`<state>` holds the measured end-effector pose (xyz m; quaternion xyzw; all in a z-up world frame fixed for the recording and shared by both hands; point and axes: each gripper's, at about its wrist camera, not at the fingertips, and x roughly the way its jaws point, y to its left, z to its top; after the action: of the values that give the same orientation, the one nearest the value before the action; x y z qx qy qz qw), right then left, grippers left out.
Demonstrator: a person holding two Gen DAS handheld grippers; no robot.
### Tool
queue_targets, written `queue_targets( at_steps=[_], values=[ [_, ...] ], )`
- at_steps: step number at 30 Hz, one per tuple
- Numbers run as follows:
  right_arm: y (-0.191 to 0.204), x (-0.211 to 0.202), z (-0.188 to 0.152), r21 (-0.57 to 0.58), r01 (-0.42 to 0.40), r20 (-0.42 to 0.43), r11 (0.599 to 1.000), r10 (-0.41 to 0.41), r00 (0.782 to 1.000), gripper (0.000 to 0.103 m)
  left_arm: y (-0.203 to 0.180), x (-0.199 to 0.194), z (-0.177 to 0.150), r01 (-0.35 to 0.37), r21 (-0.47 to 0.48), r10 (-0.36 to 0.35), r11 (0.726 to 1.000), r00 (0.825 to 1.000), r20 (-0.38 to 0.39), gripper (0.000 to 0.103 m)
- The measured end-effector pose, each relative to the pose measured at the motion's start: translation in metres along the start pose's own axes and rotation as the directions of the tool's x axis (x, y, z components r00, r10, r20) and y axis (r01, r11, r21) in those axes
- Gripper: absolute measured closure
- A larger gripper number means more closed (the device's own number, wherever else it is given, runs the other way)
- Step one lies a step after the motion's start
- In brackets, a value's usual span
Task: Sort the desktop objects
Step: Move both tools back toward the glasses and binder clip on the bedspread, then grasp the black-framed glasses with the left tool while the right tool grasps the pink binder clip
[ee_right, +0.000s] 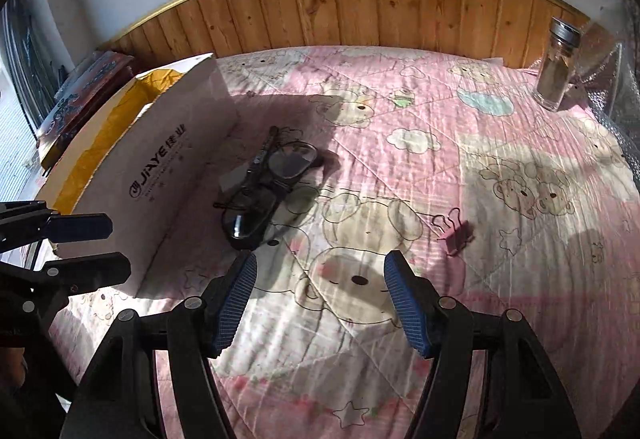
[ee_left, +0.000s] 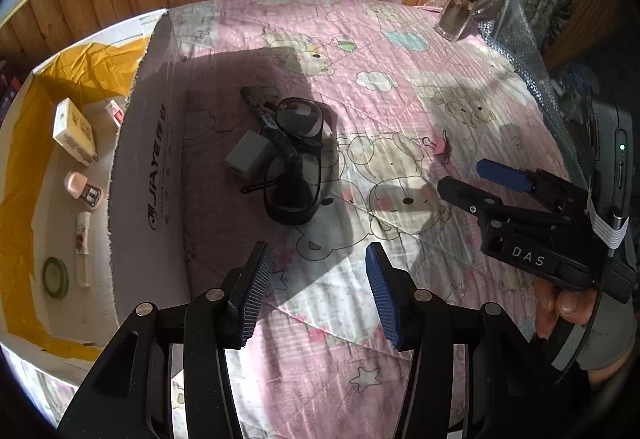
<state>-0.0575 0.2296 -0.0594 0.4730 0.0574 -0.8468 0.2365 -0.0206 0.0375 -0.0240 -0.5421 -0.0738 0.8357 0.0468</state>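
Black glasses (ee_left: 296, 155) (ee_right: 266, 185) lie on the pink cartoon quilt (ee_left: 400, 99) (ee_right: 440, 159), over a black pen (ee_left: 266, 123) (ee_right: 262, 155) and beside a grey charger block (ee_left: 248, 157). A pink binder clip (ee_left: 444, 147) (ee_right: 458, 235) lies to their right. My left gripper (ee_left: 316, 287) is open and empty, hovering short of the glasses; it also shows in the right wrist view (ee_right: 96, 247). My right gripper (ee_right: 320, 299) is open and empty above the quilt, also seen in the left wrist view (ee_left: 476, 179).
A white cardboard box (ee_left: 136, 167) (ee_right: 160, 175) with yellow lining stands at the left, holding a small carton (ee_left: 74, 131), a tape roll (ee_left: 56, 277), a tube (ee_left: 83, 247) and a pink item (ee_left: 82, 191). A glass jar (ee_left: 460, 7) (ee_right: 558, 63) stands at the far right before the wood panelling.
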Motion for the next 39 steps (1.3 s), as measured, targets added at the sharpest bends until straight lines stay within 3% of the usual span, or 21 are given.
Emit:
queue_targets(
  at_steps=[5,10,14,15,16,17,18,19,21,26,27,28,29,32,35,37,38,39],
  values=[
    [-0.057,0.023,0.011,0.086,0.057,-0.085,0.995,-0.05,0.995,0.029,0.009,0.049,0.022,-0.034,-0.076,0.033,0.997,0.999,-0.008,0.051],
    [-0.066,0.051,0.018,0.002,0.079,-0.136,0.997,-0.078,0.988,0.028,0.017,0.083,0.034,-0.064,-0.126,0.065,0.99,0.998,0.005,0.051],
    [-0.068,0.073,0.023,-0.073,0.145,-0.147,0.987,-0.155,0.977,0.028,0.014,0.091,0.046,-0.057,-0.136,0.068,0.989,0.995,0.071,0.043],
    [-0.069,0.078,0.024,-0.071,0.138,-0.159,0.988,-0.148,0.976,0.033,0.013,0.093,0.049,-0.053,-0.133,0.065,0.99,0.994,0.083,0.043],
    [-0.07,0.083,0.024,-0.066,0.121,-0.182,0.99,-0.131,0.975,0.056,0.011,0.093,0.051,-0.049,-0.123,0.06,0.991,0.994,0.093,0.043],
    [-0.069,0.087,0.023,-0.065,0.113,-0.202,0.991,-0.124,0.972,0.064,0.008,0.093,0.053,-0.04,-0.109,0.051,0.993,0.993,0.104,0.046],
    [-0.067,0.087,0.023,-0.077,0.119,-0.196,0.99,-0.132,0.972,0.064,0.007,0.092,0.052,-0.029,-0.1,0.04,0.995,0.992,0.116,0.054],
    [-0.064,0.085,0.022,-0.085,0.109,-0.2,0.99,-0.124,0.972,0.064,0.005,0.09,0.051,-0.023,-0.087,0.034,0.996,0.992,0.124,0.071],
    [-0.059,0.081,0.021,-0.08,0.066,-0.207,0.995,-0.081,0.975,0.064,0.004,0.088,0.047,-0.006,-0.066,0.013,0.998,0.994,0.112,0.089],
    [-0.046,0.064,0.026,-0.076,0.005,-0.179,0.997,-0.018,0.984,0.064,0.011,0.078,0.023,0.055,-0.06,-0.05,0.997,0.995,0.089,0.089],
    [-0.044,0.06,0.027,-0.074,-0.004,-0.172,0.997,-0.008,0.985,0.064,0.012,0.076,0.02,0.049,-0.061,-0.043,0.997,0.995,0.096,0.082],
    [-0.043,0.056,0.027,-0.073,-0.013,-0.166,0.997,0.0,0.986,0.064,0.014,0.074,0.02,0.036,-0.059,-0.029,0.998,0.993,0.111,0.062],
    [-0.043,0.053,0.029,-0.071,-0.022,-0.16,0.997,0.01,0.987,0.064,0.016,0.073,0.021,0.029,-0.063,-0.021,0.998,0.991,0.131,0.055],
    [-0.042,0.045,0.031,-0.056,-0.043,-0.147,0.998,0.034,0.989,0.064,0.017,0.086,0.031,0.009,-0.079,0.0,0.997,0.994,0.113,0.046],
    [-0.042,0.042,0.034,-0.048,-0.05,-0.139,0.998,0.043,0.989,0.064,0.012,0.099,0.045,-0.072,-0.055,0.079,0.996,0.988,0.136,0.039],
    [-0.043,0.042,0.035,-0.041,-0.054,-0.14,0.998,0.047,0.989,0.064,0.015,0.119,0.049,-0.035,-0.072,0.039,0.997,0.998,0.053,0.04],
    [-0.044,0.043,0.035,-0.039,-0.054,-0.14,0.998,0.048,0.989,0.064,0.011,0.117,0.05,-0.061,-0.051,0.065,0.997,0.994,0.087,0.04],
    [-0.044,0.042,0.036,-0.039,-0.057,-0.14,0.998,0.051,0.989,0.064,0.005,0.119,0.05,-0.073,-0.017,0.074,0.997,0.994,0.075,0.042]
  ],
)
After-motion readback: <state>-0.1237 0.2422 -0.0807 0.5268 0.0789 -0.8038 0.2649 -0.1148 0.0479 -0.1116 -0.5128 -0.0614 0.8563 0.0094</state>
